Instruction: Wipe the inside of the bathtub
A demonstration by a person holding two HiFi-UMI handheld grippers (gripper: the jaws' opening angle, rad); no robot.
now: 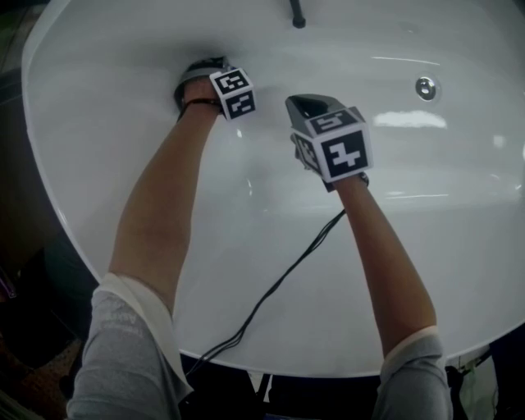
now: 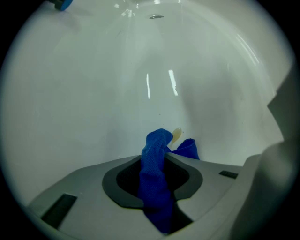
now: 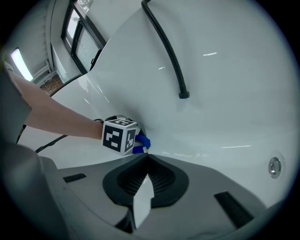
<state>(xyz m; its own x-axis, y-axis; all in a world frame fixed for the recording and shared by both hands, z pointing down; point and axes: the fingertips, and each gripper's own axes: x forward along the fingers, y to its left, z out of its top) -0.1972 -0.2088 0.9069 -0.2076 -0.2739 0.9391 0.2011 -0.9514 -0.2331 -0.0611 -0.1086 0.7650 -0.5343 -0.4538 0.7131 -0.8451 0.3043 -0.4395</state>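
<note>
Dark-framed windows (image 3: 77, 28) fill the upper left of the right gripper view, with daylight showing through the panes. A bright strip of light (image 3: 19, 63) glows lower left of them. In the head view, the floor (image 1: 33, 238) is dim and dark.

Bunched blue cloth (image 2: 154, 185) apparently touching white bathtub (image 2: 84, 93).

bathtub (image 1: 447, 262) open rightward, hose (image 1: 297, 15) ahead
</note>
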